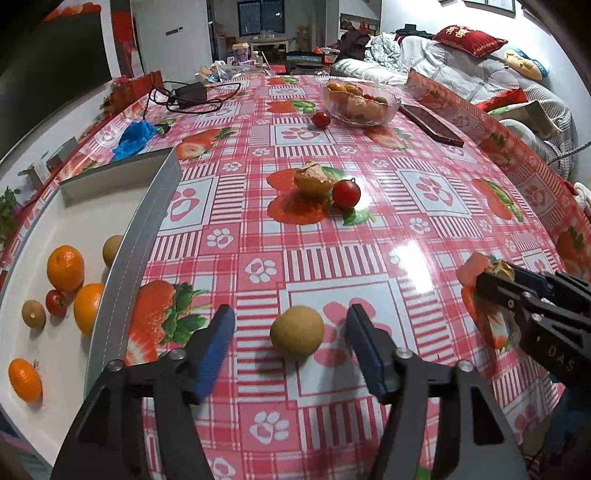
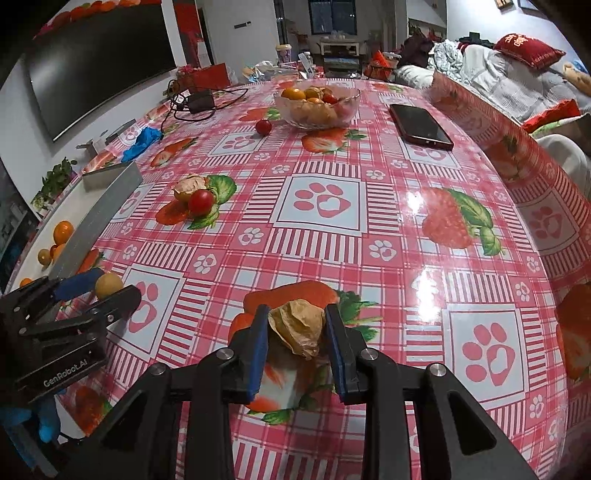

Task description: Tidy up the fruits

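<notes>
Fruits part-sorted: several sat in white tray (image 1: 22,236) at left | left gripper (image 1: 291,332) open around untouched longan (image 1: 297,332) lower centre | right gripper (image 2: 297,332) clamped husked fruit (image 2: 299,325) | tomatoes (image 1: 346,194) centre, bowl (image 1: 362,101) top, left over

White walls; dark television (image 2: 99,62) at left; dark window (image 1: 261,16) at rear. Sofa (image 1: 480,70) at right, apparently heaped with bedding and a red cushion (image 1: 469,40).
</notes>
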The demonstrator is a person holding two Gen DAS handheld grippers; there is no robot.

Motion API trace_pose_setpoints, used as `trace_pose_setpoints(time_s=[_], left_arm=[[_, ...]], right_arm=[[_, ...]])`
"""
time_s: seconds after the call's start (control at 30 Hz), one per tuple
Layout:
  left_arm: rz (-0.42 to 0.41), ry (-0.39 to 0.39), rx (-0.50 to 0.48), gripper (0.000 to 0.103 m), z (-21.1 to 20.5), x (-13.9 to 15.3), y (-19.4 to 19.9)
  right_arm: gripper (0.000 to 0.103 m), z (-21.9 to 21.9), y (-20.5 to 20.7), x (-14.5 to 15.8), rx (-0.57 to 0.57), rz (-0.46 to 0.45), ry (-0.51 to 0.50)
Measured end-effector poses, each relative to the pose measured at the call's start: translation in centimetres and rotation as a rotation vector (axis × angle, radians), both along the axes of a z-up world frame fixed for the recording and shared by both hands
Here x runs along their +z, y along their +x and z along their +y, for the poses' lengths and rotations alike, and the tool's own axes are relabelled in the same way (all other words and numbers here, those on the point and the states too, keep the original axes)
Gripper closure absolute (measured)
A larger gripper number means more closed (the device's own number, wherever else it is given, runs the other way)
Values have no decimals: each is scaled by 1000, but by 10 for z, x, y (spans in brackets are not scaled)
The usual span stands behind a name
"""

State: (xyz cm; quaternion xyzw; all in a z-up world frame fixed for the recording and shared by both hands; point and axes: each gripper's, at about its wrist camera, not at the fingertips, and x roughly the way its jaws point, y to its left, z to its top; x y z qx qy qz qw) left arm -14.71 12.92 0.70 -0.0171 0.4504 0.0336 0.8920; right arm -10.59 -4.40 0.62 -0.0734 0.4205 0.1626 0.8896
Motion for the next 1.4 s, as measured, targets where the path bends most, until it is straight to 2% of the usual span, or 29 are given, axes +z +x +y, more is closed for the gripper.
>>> trace_pose_setpoints(time_s=[0.27,0.37,0.6,0.73,0.83,0.9,0.93,0.97,1.4], left_arm=[[-52,-6,1,23,1,-4,0],[-59,-5,2,23,1,-4,-1],[-74,-4,5,21,2,-6,-2],[-79,-1,7,20,1,-6,-3],[-83,3,10,20,1,-6,-3],[-85,5,12,20,1,-6,-3],[-86,6,12,20,1,-6,-3],[-87,7,13,20,0,-6,-3],[-88,8,13,19,0,-7,-4]], right_arm=[[71,-1,-2,-1,18,-30,3],[35,0,-4,-1,21,-50,0],[35,-2,-4,-5,11,-66,6],[33,3,-8,-9,15,-101,-34],[18,6,-7,-10,16,-93,-47],[2,6,-2,-11,14,-66,-47],[0,7,0,-12,22,-51,-54],[0,11,0,-13,34,-48,-80],[0,11,-2,-14,37,-53,-69]])
